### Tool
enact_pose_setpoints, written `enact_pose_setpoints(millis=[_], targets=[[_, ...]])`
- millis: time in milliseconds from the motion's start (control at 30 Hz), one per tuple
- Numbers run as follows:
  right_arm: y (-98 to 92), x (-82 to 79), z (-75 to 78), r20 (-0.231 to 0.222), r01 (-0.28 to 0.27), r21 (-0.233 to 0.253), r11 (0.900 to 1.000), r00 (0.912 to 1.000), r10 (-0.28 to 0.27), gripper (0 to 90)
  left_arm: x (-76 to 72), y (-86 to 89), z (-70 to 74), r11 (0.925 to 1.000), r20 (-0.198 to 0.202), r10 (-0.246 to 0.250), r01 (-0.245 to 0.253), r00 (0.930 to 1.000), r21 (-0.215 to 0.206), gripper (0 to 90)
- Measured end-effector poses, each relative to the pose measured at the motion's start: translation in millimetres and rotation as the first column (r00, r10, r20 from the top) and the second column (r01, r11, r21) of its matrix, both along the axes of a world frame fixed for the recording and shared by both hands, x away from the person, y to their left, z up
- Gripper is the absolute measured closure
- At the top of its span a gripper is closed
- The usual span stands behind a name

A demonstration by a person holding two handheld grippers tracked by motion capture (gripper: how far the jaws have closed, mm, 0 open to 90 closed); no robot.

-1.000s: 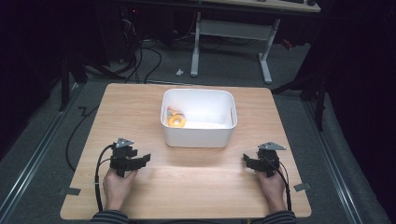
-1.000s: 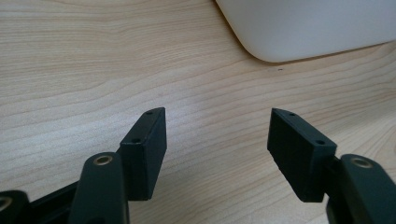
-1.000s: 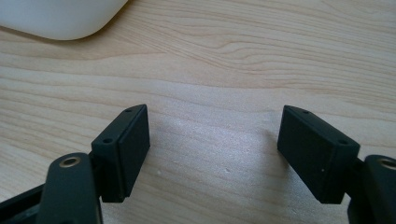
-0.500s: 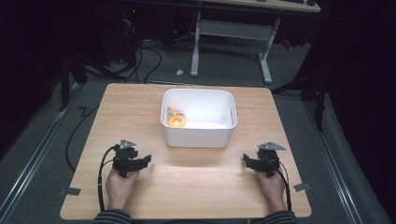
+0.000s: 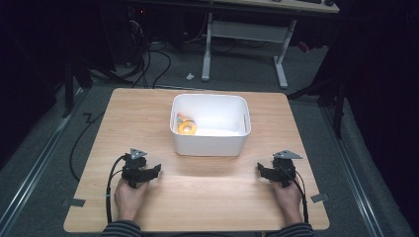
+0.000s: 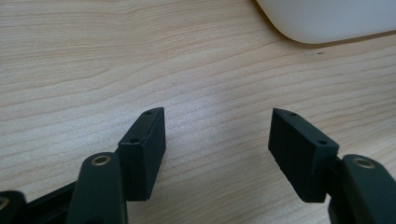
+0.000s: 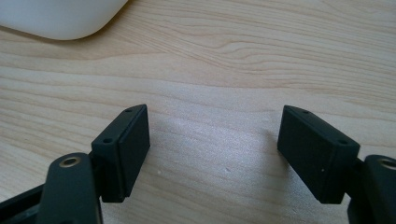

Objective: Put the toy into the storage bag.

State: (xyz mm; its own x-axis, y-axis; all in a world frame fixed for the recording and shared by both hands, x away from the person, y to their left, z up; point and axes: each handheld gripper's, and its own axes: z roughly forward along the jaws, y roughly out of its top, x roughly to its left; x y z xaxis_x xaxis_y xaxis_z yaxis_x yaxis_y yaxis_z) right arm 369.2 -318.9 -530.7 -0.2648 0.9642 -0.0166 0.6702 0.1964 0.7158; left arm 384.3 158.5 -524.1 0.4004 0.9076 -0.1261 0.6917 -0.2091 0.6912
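Note:
A white bin (image 5: 210, 145) stands in the middle of the wooden table (image 5: 207, 202), and a yellow ring-shaped thing (image 5: 187, 128) lies inside it at the left. My left gripper (image 5: 154, 169) rests low on the table at the front left, open, with bare wood between its jaws (image 6: 217, 135). The bin's rounded corner (image 6: 327, 18) shows at the upper right of the left gripper view. My right gripper (image 5: 260, 170) sits at the front right, also open and empty (image 7: 212, 135). The bin's corner (image 7: 56, 18) shows at the upper left of the right gripper view.
Bare wood lies between the two grippers in front of the bin. Cables (image 5: 111, 182) trail from each gripper toward the front edge. Behind the table stand a desk frame (image 5: 244, 34) and floor cables. Two tape tabs (image 5: 318, 198) mark the front corners.
My left gripper has slid a little toward the front edge. The right gripper and the bin have stayed put.

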Motion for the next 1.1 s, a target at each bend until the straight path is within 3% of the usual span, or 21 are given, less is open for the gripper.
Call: enact_pose_setpoints(millis=[367, 700, 1100], targets=[[-0.1, 0.0, 0.0, 0.001, -0.002, -0.001, 1.000, 1.0000, 0.002, 25.6, -0.5, -4.5, -4.4, 0.9995, 0.032, 0.006, -0.007, 0.9995, 0.029, 36.2], [-0.1, 0.0, 0.0, 0.001, -0.002, -0.001, 1.000, 1.0000, 0.002, 25.6, -4.4, -10.9, -11.9, 0.9973, 0.108, 0.005, -0.013, 0.9941, 0.073, 31.4], [0.0, -0.2, -0.1, 0.001, 0.000, -0.001, 1.000, 1.0000, 0.000, 25.6, -3.5, -12.2, -12.1, 0.9971, 0.104, -0.001, -0.007, 0.9946, 0.076, 27.5]])
